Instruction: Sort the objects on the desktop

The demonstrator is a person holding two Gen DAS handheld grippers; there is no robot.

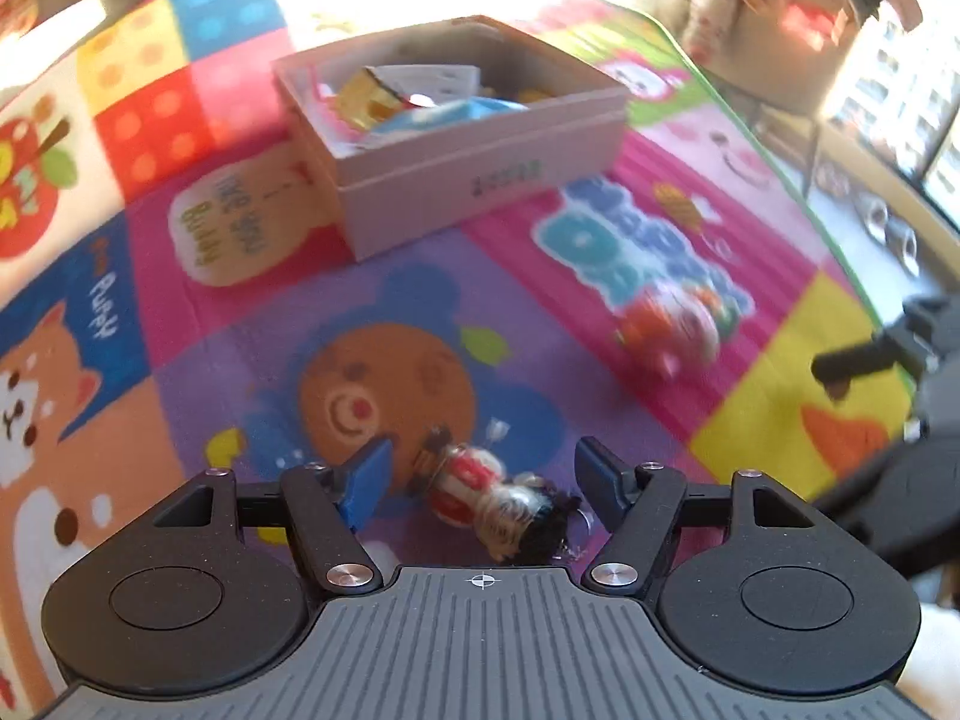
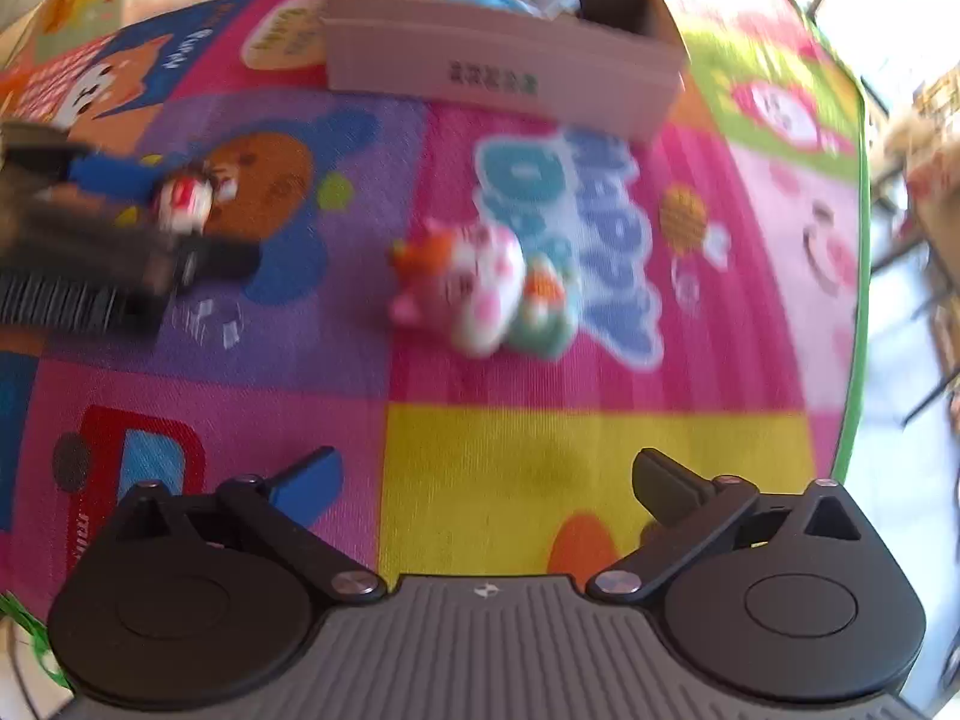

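Between left jaws: doll keychain [image 1: 489,495], long axis slanting toward lower right of frame, jaws released.
Right gripper [image 2: 489,483]: released, empty, cat toy [image 2: 480,285] well ahead.
Nearer arm: left gripper [image 1: 480,480].

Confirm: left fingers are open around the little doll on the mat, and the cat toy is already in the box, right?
Not quite. The left gripper is open around the little doll, but the cat toy lies on the mat, short of the box, as the right wrist view shows.
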